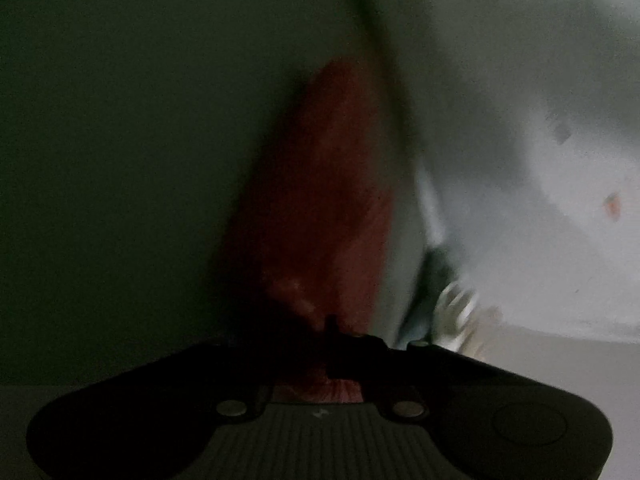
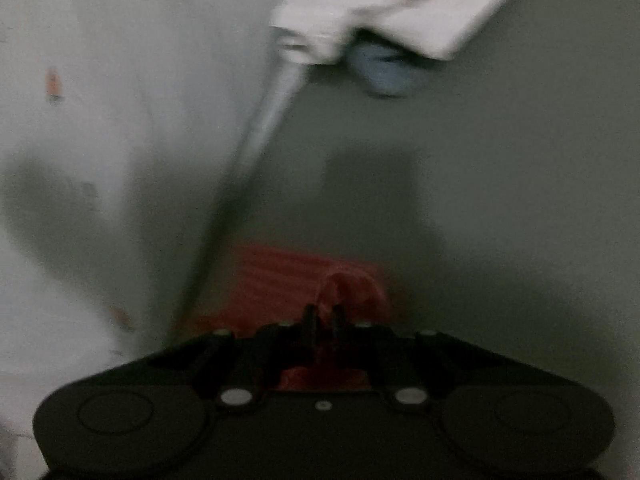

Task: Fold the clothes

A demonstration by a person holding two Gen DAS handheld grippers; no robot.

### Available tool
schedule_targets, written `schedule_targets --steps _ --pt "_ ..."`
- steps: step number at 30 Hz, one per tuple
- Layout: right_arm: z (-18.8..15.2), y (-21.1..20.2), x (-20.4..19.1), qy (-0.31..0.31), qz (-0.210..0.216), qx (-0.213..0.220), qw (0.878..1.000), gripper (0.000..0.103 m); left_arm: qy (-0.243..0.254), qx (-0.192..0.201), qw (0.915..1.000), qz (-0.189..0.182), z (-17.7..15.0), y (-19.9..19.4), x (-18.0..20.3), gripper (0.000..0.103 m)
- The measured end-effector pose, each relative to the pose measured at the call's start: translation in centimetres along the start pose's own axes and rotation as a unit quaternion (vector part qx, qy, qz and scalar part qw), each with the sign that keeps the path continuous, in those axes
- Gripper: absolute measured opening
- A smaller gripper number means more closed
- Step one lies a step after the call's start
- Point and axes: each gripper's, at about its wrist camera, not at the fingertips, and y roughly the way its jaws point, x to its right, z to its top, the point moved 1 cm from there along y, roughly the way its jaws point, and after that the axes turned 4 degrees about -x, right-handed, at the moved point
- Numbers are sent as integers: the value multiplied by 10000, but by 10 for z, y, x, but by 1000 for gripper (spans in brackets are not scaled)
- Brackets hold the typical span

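A red cloth [image 1: 320,200] hangs or stretches forward from my left gripper [image 1: 332,328], whose fingers are closed together on its edge. The view is dark and blurred. In the right wrist view the same red cloth [image 2: 288,276] lies low in front of my right gripper [image 2: 322,312], and a fold of it is pinched between the closed fingers. The cloth rests on or just over a grey-green surface [image 2: 500,160].
A pale floor or wall [image 1: 520,120] fills the right of the left view. A grey metal leg or pole [image 2: 272,112] runs diagonally in the right view. A white folded item [image 2: 400,12] and a blue-grey object [image 2: 384,72] lie at the top.
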Motion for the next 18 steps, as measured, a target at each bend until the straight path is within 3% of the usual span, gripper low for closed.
schedule_targets --steps 3,6,8,11,13,15,16,18 --pt "11 14 -60 -452 636 147 9968 6 426 512 9975 -228 40 -23 52 3" --pt "24 22 -116 -607 1417 321 9875 6 904 1063 9882 -635 74 -59 111 3" --pt "28 10 -155 -823 1994 536 9750 6 1401 1440 9750 -945 83 -95 155 3" --pt "22 -17 -199 -1182 2638 838 9536 6 2335 1943 9456 -1162 64 -154 206 3" --pt "10 -37 -214 -1385 2905 979 9417 6 2748 2153 9307 -1089 42 -182 218 4" --pt "-6 -47 -212 -1563 2891 955 9396 6 2948 2247 9245 -888 21 -201 214 4" --pt "-17 -49 -205 -1638 2792 885 9420 6 2969 2256 9250 -734 10 -205 208 4" --pt "-38 -46 -183 -1717 2479 673 9511 6 2814 2160 9346 -258 -6 -208 174 4"
